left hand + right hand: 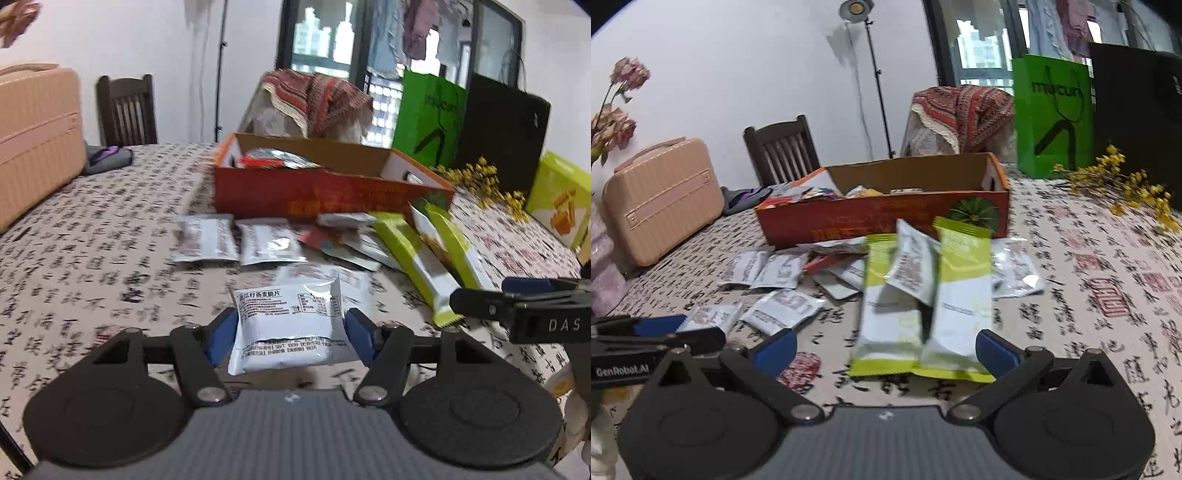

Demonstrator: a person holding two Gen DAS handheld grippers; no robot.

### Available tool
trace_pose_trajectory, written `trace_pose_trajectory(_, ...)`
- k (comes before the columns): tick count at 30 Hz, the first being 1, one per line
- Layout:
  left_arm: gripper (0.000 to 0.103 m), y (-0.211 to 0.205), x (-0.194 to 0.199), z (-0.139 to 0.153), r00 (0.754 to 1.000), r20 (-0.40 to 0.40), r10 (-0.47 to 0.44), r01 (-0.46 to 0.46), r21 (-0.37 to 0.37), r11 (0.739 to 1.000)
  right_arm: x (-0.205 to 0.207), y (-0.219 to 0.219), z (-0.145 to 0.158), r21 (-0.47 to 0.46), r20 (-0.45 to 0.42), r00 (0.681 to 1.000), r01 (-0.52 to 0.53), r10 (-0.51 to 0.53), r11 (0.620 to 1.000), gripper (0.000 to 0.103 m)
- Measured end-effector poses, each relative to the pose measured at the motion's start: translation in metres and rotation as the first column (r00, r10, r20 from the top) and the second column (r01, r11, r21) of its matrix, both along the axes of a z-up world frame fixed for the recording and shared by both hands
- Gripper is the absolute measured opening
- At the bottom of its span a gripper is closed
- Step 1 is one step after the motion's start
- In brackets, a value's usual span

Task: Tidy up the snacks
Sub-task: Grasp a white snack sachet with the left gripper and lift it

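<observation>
Each gripper, left gripper and right gripper, has black linkage arms with silver screws, blue finger pads, two round black discs and a ribbed grey body. White letters mark the side.

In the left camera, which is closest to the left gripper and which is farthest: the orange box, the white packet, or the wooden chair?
From the left gripper:
1. White packet, gripped between its fingers.
2. Orange box, mid-table.
3. Wooden chair, behind the table, far left.
</observation>
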State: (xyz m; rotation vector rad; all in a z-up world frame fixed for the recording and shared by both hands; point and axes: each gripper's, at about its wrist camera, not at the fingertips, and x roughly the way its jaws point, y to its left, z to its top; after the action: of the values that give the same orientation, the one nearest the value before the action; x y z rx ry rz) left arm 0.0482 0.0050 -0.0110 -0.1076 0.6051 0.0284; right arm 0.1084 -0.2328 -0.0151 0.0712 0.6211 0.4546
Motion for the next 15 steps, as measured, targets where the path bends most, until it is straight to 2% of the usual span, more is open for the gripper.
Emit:
trace_pose_trajectory(5, 0.066, 0.031, -0.004, 0.003, 0.997, 0.029, 0.075, -0.074, -0.039, 0.997, 0.002, 0.036, 0.003, -0.059, 0.016, 0.997, -0.081, 0.082, 0.995, 0.103)
trace_pose_trajectory(10, 0.066, 0.053, -0.013, 0.007, 0.991, 0.067, 0.113, -0.110, -0.054, 0.993, 0.013, 0.080, 0.004, -0.142, 0.021, 0.987, -0.155, 0.159, 0.978, 0.103)
trace_pose_trajectory(15, 0.066, 0.066, -0.015, 0.006, 0.988, 0.068, 0.139, -0.135, -0.063, 0.989, 0.033, 0.116, 0.000, -0.203, 0.011, 0.977, -0.207, 0.214, 0.957, 0.103)
